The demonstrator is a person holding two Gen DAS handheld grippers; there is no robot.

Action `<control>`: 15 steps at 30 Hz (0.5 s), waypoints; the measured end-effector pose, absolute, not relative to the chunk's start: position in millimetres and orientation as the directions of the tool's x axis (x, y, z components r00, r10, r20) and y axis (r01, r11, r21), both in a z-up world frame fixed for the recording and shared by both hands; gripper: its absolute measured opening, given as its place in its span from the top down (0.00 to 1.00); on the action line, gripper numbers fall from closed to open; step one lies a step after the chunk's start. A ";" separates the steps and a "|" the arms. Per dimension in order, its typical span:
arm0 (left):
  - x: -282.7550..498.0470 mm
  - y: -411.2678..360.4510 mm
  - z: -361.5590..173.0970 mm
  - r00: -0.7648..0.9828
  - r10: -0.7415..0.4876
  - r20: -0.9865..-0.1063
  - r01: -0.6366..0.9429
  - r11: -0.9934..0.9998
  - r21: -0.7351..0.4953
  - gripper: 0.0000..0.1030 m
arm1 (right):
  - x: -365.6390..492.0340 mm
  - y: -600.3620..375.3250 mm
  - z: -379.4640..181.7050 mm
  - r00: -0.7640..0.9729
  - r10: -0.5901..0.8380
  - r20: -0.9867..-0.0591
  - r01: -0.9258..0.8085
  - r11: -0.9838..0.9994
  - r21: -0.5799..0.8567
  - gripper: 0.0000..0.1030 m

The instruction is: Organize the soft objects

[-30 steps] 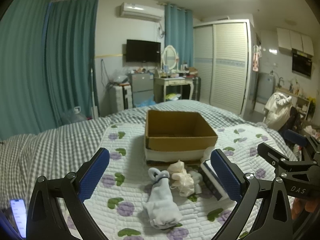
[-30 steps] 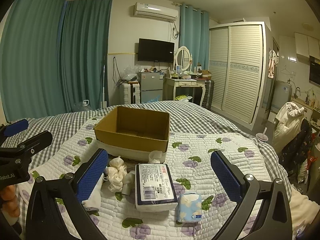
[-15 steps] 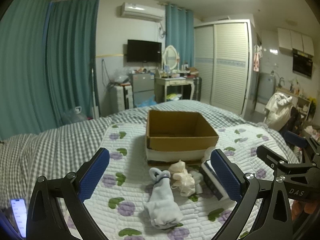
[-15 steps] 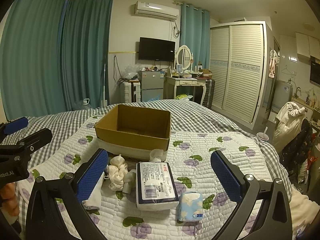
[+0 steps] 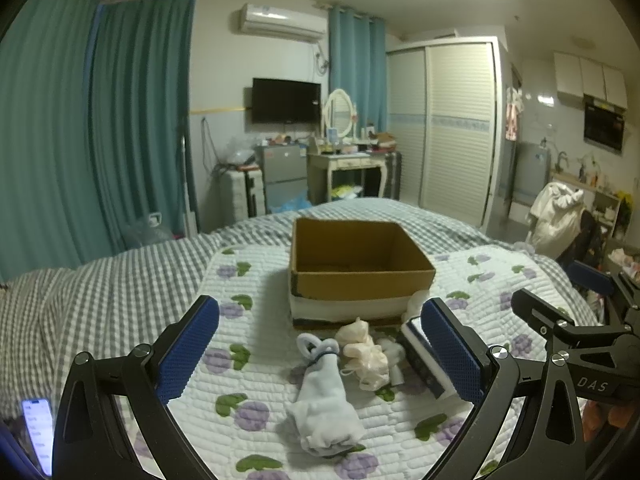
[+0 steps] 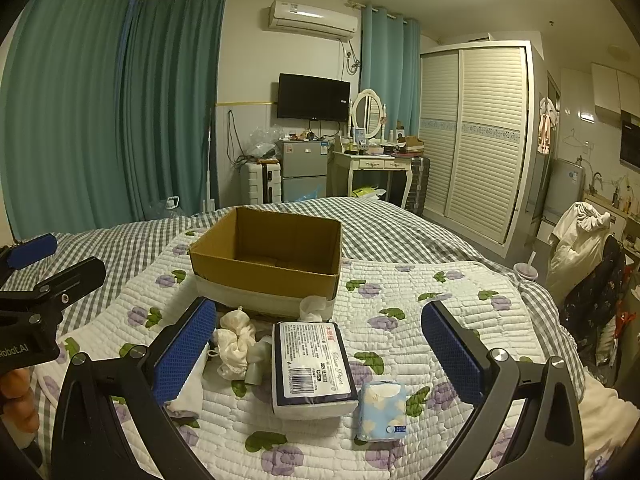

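Soft objects lie bunched on my quilt (image 6: 400, 312) just in front of the cardboard box (image 6: 272, 276), whose visible floor looks bare. Nearest the box sits a cream cloth bundle (image 5: 366, 350); beside it on the left lies a pale blue sock roll (image 5: 326, 400). To the right lie a large tissue pack (image 6: 312, 364) and, touching its near right corner, a small blue tissue packet (image 6: 382, 410). My left gripper (image 5: 320, 356) hangs wide open above the sock roll, empty. My right gripper (image 6: 320, 356) gapes equally wide over the tissue pack, empty.
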State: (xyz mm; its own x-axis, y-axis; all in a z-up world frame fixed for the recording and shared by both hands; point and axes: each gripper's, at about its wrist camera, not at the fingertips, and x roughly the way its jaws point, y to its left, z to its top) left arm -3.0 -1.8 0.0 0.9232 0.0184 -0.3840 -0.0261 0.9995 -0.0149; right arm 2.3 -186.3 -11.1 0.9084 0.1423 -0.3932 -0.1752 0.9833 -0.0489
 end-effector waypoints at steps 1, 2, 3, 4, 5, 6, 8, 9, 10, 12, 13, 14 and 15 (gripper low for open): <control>-3.0 -2.0 0.0 0.923 0.019 -0.385 -0.027 1.000 -0.015 0.00 | 2.4 -186.3 -11.3 0.908 0.142 -0.393 -0.175 0.983 -0.049 0.00; -3.2 -2.3 0.0 0.923 0.019 -0.385 -0.027 1.000 -0.015 0.00 | 2.3 -187.1 -11.2 0.908 0.142 -0.393 -0.175 0.983 -0.049 0.00; -2.5 -1.9 0.1 0.922 0.018 -0.386 -0.026 1.000 -0.016 0.00 | 2.4 -187.1 -11.5 0.908 0.142 -0.394 -0.175 0.983 -0.049 0.00; -2.4 -1.4 0.1 0.922 0.018 -0.386 -0.026 1.000 -0.015 0.00 | 2.3 -187.1 -11.7 0.908 0.143 -0.393 -0.176 0.983 -0.049 0.00; -2.5 -1.5 0.1 0.923 0.018 -0.386 -0.026 1.000 -0.015 0.00 | 2.2 -187.3 -11.2 0.909 0.142 -0.393 -0.175 0.983 -0.049 0.00; -2.7 -1.5 0.1 0.923 0.018 -0.385 -0.026 1.000 -0.015 0.00 | 2.2 -187.4 -11.2 0.908 0.142 -0.393 -0.175 0.983 -0.049 0.00; -2.5 -1.3 0.1 0.923 0.017 -0.385 -0.026 1.000 -0.016 0.00 | 2.2 -187.4 -11.3 0.909 0.142 -0.392 -0.175 0.983 -0.049 0.00; -2.4 -1.5 0.1 0.923 0.018 -0.385 -0.026 1.000 -0.016 0.00 | 2.1 -187.4 -11.3 0.909 0.142 -0.393 -0.175 0.983 -0.049 0.00; -2.3 -1.7 0.2 0.922 0.020 -0.386 -0.028 1.000 -0.015 0.00 | 2.3 -187.4 -11.8 0.909 0.143 -0.393 -0.176 0.983 -0.050 0.00; -3.0 -1.5 0.1 0.923 0.019 -0.385 -0.028 0.999 -0.017 0.00 | 2.2 -187.5 -11.2 0.909 0.141 -0.393 -0.174 0.984 -0.049 0.00; -2.5 -1.4 0.1 0.922 0.019 -0.386 -0.028 0.999 -0.017 0.00 | 2.2 -187.5 -11.2 0.909 0.142 -0.393 -0.175 0.983 -0.049 0.00; -2.6 -1.6 0.1 0.922 0.020 -0.386 -0.029 0.999 -0.017 0.00 | 2.2 -187.5 -11.2 0.908 0.142 -0.393 -0.175 0.983 -0.049 0.00; -2.7 -1.6 0.0 0.922 0.019 -0.386 -0.028 0.999 -0.017 0.00 | 2.2 -187.5 -11.4 0.909 0.141 -0.393 -0.174 0.983 -0.049 0.00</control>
